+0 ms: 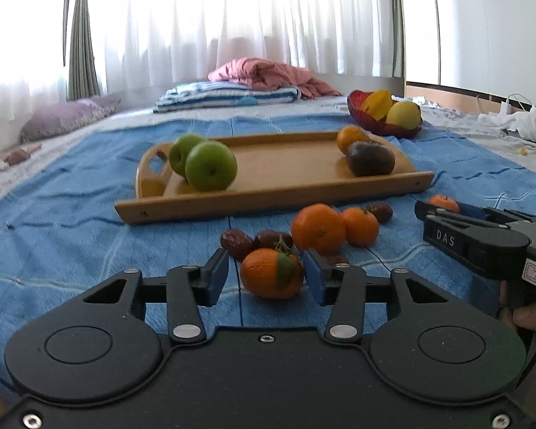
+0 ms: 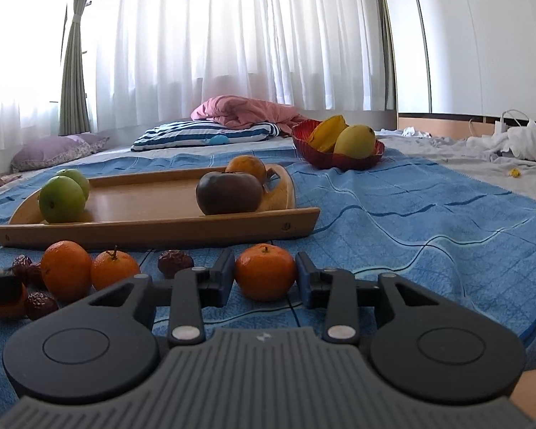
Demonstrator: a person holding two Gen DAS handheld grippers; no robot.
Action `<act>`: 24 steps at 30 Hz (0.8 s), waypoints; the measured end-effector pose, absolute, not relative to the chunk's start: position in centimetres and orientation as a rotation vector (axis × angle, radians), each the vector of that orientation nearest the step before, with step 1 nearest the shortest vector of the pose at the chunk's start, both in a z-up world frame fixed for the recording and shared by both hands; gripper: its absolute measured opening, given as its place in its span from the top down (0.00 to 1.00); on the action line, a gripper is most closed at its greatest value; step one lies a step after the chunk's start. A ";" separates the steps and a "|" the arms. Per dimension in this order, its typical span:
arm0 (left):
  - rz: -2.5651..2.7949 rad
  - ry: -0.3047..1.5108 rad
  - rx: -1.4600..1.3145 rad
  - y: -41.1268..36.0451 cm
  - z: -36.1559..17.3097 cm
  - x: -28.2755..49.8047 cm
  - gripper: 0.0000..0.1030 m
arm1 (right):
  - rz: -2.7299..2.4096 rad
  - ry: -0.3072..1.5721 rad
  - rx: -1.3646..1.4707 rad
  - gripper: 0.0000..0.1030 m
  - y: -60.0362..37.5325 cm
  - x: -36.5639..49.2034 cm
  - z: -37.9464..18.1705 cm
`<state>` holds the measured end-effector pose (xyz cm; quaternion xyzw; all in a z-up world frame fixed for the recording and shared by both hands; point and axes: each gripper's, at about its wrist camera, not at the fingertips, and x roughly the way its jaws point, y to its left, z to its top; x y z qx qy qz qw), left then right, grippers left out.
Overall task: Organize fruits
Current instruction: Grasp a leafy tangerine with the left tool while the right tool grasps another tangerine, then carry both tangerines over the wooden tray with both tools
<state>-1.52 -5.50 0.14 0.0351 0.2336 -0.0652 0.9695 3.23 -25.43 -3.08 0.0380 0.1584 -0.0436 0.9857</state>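
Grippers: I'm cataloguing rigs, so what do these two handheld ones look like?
Both are black, with two round discs and blue-padded jaws. The left gripper has a smooth body; the right gripper has a ribbed grey body and white "DAS" lettering on its side.

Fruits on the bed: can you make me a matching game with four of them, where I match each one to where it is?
Things:
1. green apples
2. mango
3. tangerine with a leaf
4. dark tomato

Places:
A. in the red bowl
B. between the left tool's fingers
C. left end of the wooden tray
D. right end of the wooden tray

Pairs: 1-C, 2-A, 3-B, 4-D
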 end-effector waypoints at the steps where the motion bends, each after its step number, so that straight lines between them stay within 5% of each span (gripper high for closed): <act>1: -0.132 0.484 0.066 -5.4 0.0 -1.4 0.55 | -0.087 0.318 0.078 0.57 -25.4 3.2 -3.1; 24: -0.130 0.444 0.114 -5.5 1.2 -0.6 0.64 | -0.105 0.342 -0.005 0.61 -24.4 3.4 -3.2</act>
